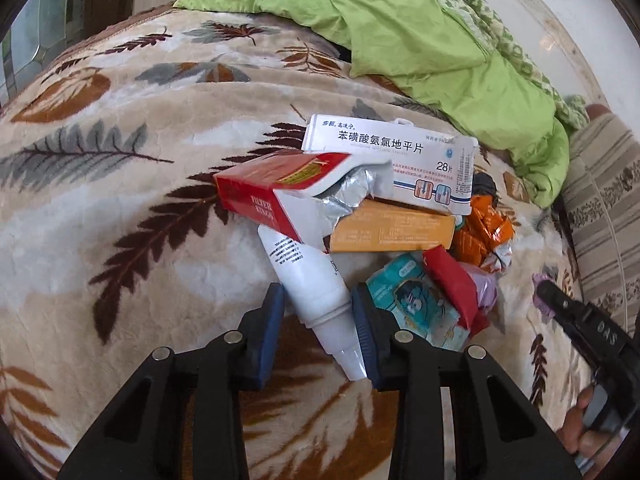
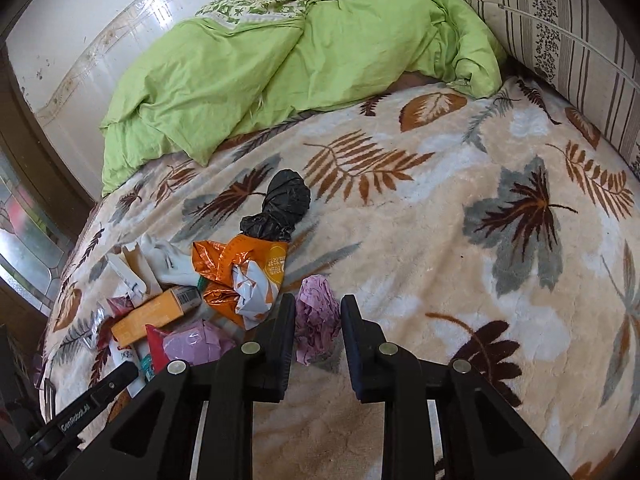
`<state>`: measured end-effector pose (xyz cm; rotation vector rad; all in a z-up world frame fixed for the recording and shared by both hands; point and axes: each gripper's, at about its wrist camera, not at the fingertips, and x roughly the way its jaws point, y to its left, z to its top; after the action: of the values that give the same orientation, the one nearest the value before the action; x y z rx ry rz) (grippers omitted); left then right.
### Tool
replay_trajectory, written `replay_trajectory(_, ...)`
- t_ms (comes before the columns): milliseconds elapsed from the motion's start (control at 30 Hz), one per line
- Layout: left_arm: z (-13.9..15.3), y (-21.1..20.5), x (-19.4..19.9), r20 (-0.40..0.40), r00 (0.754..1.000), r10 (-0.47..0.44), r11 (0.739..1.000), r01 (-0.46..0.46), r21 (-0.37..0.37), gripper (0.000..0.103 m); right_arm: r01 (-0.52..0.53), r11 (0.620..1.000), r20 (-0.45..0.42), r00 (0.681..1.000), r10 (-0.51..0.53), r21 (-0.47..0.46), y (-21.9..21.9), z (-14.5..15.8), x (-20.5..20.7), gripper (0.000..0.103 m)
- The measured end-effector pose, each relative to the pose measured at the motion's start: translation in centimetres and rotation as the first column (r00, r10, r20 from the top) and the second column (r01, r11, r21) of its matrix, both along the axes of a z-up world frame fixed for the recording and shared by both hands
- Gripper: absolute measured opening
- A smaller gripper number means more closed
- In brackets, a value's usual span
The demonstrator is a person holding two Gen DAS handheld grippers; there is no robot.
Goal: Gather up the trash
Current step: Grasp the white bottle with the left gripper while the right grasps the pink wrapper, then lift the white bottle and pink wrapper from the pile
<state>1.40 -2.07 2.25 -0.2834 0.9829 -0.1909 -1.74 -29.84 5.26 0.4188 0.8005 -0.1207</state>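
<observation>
A pile of trash lies on the leaf-patterned blanket (image 1: 120, 240). My left gripper (image 1: 318, 292) is shut on a white tube (image 1: 312, 276), whose cap points back toward the camera. Beyond it are a torn red cigarette pack (image 1: 256, 188), a white medicine box (image 1: 400, 152), an orange box (image 1: 392, 228), a teal packet (image 1: 412, 300) and an orange wrapper (image 1: 484, 232). My right gripper (image 2: 318, 300) is shut on a crumpled purple paper (image 2: 316, 320) just right of the pile. A black plastic bag (image 2: 284, 204) lies behind the orange wrapper (image 2: 232, 268).
A rumpled green quilt (image 2: 280, 68) lies along the far side of the bed against the white wall (image 2: 100, 8). A striped pillow (image 2: 560, 40) stands at the head. A window (image 2: 24, 240) is beyond the bed's left edge. Open blanket (image 2: 480, 240) stretches to the right.
</observation>
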Motion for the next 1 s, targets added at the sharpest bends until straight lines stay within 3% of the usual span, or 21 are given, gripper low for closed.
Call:
replay_trajectory(133,0.1,1.6,-1.5,0.016,0.999,-0.039,0.999,0.038,0.028,0.034,-0.014,1.000,0.009,1.000,0.014,0.018,0.4,0.3,-0.3,0.024)
replay_trajectory(300,-0.6,2.5,-0.9,0.002,0.999,-0.041,0.999,0.041,-0.022,0.035,-0.034,0.999,0.015,0.999,0.034,0.014,1.6,0.5,-0.4,0.024)
replay_trajectory(533,0.0,2.1,-1.5,0.047,0.998,-0.051,0.999,0.050,0.020,0.032,-0.064,0.997,0.018,0.998,0.065,-0.031,3.1,0.5,-0.5,0.024)
replay_trajectory(633,1.2,2.1,-3.0,0.108,0.992,-0.062,0.997,0.057,0.044,0.032,-0.053,0.997,0.041,0.998,0.056,-0.051,3.1,0.9,-0.9,0.024)
replay_trajectory(833,4.1,0.9,-5.6,0.279,0.952,-0.126,0.988,0.096,0.118,0.032,-0.103,0.993,0.098,0.989,0.108,-0.056,4.4,1.9,-1.7,0.024)
replay_trajectory(1000,4.9,-0.1,-5.6,0.317,0.935,-0.160,0.982,0.118,0.150,0.032,-0.198,0.975,0.167,0.962,0.214,-0.104,7.1,3.0,-2.6,0.024)
